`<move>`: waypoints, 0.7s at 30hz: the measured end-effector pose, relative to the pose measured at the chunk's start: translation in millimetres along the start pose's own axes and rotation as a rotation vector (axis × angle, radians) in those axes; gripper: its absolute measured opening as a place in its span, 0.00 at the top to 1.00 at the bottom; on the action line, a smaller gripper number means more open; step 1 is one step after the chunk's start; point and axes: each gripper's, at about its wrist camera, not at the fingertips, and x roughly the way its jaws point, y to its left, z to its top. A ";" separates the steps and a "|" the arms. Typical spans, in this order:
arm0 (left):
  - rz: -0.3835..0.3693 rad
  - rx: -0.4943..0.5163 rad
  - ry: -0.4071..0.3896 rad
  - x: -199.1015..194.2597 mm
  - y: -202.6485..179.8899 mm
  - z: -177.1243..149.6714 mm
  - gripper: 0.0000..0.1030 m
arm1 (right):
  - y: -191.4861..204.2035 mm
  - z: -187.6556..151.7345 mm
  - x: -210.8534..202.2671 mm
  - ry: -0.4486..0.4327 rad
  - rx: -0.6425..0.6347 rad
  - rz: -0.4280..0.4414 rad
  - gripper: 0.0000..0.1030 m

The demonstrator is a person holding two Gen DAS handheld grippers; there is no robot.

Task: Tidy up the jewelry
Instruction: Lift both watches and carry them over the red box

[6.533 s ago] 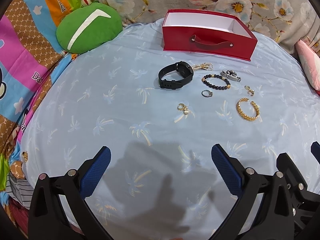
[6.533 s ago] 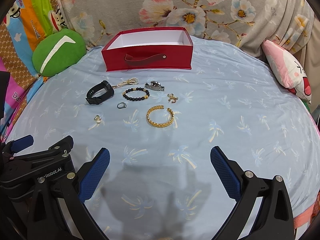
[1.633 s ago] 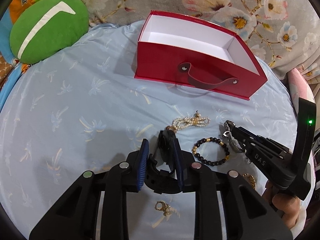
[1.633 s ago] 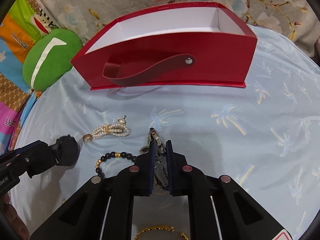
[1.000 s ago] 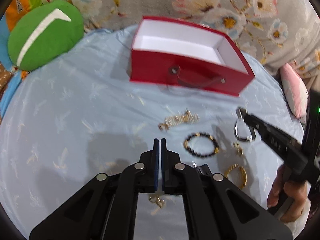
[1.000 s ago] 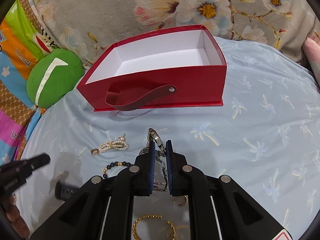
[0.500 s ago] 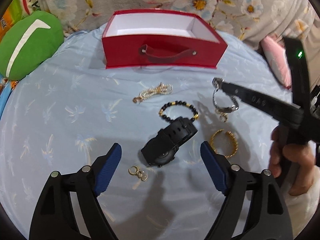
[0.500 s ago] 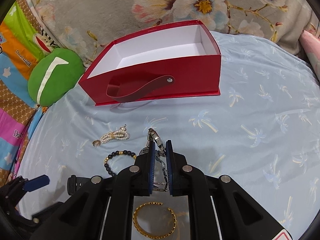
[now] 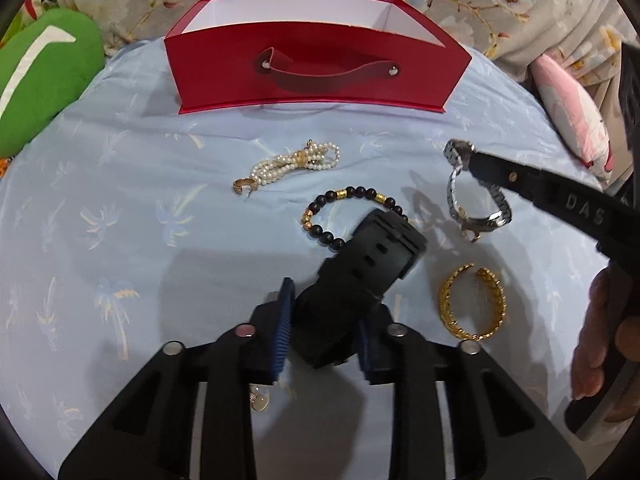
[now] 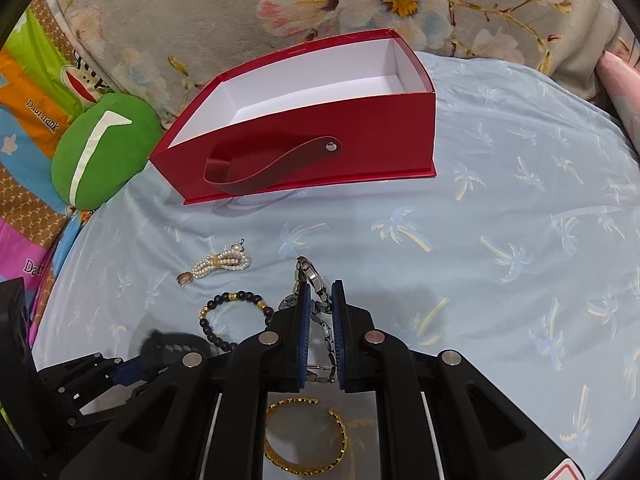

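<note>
My left gripper is shut on a black smartwatch, whose strap sticks out forward over the bed. My right gripper is shut on a silver metal watch and holds it above the sheet; that watch also shows hanging from the right gripper in the left wrist view. The open red box with a white inside stands at the back, also in the right wrist view. On the sheet lie a pearl bracelet, a black bead bracelet and a gold cuff.
A small pearl earring lies under the left gripper. A green cushion lies at the back left, a pink pillow at the right. Floral fabric rises behind the box. The light blue palm-print sheet covers the bed.
My left gripper has closed on the black smartwatch, after dropping it and opening half a second ago. My right gripper keeps the silver watch and has moved little.
</note>
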 end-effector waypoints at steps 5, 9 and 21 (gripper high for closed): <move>0.009 -0.014 -0.045 -17.4 4.5 6.6 0.90 | 2.1 -0.3 -0.7 -0.001 -0.001 0.009 0.91; -0.004 -0.034 -0.079 -36.3 9.6 14.5 0.98 | 4.2 2.7 -5.5 -0.014 -0.007 0.012 0.91; 0.049 0.009 -0.232 -97.6 16.0 75.7 0.98 | 20.2 47.1 -37.9 -0.106 -0.055 0.057 0.91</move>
